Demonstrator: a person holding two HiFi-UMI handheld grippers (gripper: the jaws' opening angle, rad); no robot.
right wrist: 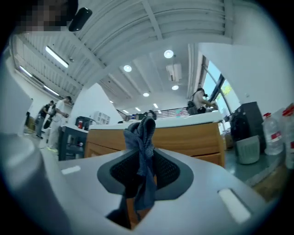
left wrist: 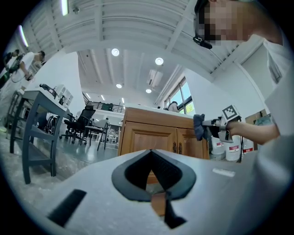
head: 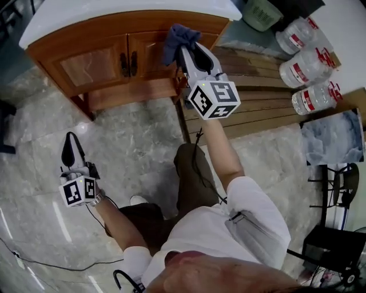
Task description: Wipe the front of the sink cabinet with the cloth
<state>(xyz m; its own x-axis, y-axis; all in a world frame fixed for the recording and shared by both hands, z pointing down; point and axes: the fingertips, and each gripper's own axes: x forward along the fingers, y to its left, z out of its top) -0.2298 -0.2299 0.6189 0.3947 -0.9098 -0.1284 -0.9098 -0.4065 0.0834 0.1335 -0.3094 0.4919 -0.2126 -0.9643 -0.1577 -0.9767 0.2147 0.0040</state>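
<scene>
The wooden sink cabinet [head: 103, 60] with a white top stands at the top of the head view; it also fills the middle of the left gripper view, cabinet [left wrist: 151, 137]. My right gripper [head: 183, 43] is shut on a dark blue cloth [head: 178, 37], held up at the cabinet's right door near its top edge. In the right gripper view the cloth [right wrist: 143, 151] hangs bunched between the jaws, with the cabinet [right wrist: 183, 137] just beyond. My left gripper [head: 71, 146] hangs low over the floor, shut and empty, left gripper [left wrist: 152, 158] pointing at the cabinet from a distance.
Large water bottles [head: 306, 66] lie at the right on wooden boards [head: 257, 97]. A green bin [head: 260, 12] sits behind them. A cable [head: 51, 263] trails on the marble floor. Black metal frames [head: 337, 229] stand at the lower right. Desks and chairs [left wrist: 41, 128] are far left.
</scene>
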